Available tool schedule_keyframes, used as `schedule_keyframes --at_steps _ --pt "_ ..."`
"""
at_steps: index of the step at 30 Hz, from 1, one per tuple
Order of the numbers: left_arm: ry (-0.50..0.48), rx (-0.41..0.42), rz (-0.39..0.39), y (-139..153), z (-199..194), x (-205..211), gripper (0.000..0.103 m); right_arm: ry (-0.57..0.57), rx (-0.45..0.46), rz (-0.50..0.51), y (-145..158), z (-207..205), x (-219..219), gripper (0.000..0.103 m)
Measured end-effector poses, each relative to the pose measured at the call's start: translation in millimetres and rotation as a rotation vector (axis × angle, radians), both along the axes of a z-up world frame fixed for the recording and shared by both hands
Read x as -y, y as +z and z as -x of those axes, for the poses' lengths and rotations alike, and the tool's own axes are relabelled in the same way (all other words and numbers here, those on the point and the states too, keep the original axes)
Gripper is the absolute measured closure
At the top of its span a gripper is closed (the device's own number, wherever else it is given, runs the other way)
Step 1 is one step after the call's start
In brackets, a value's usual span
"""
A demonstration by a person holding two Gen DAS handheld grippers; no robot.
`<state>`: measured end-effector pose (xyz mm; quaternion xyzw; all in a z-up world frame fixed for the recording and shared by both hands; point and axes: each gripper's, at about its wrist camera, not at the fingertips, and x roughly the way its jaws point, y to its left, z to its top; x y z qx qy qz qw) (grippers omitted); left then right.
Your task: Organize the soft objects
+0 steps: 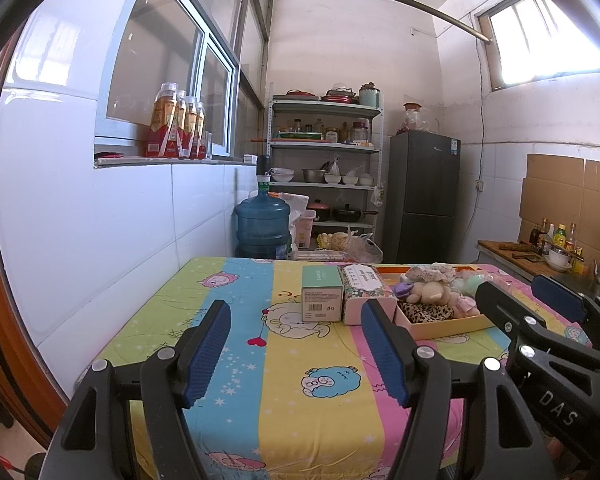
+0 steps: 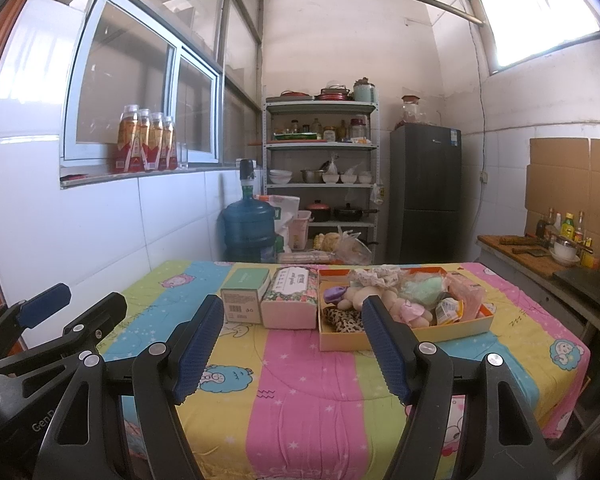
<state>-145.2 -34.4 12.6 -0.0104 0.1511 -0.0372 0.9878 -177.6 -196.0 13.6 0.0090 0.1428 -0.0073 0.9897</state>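
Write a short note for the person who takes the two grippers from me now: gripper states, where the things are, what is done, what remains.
Left gripper: open, empty, over the near part of the table.
Right gripper: open, empty, beside it.
Soft things (plush toy, leopard cloth, green piece, others) lie piled in the tray at the far side.
Green box and floral box stand left of the tray.
Done: nothing visibly sorted yet.
Left: probably all the organizing.
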Motion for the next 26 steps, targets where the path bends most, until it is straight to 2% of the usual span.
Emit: schedule_keyframes --at_steps 26 --pt "0.018 0.002 -0.003 -5.8 3.8 0.5 0.036 0.000 0.000 0.000 -0.4 0.1 -0.1 0.030"
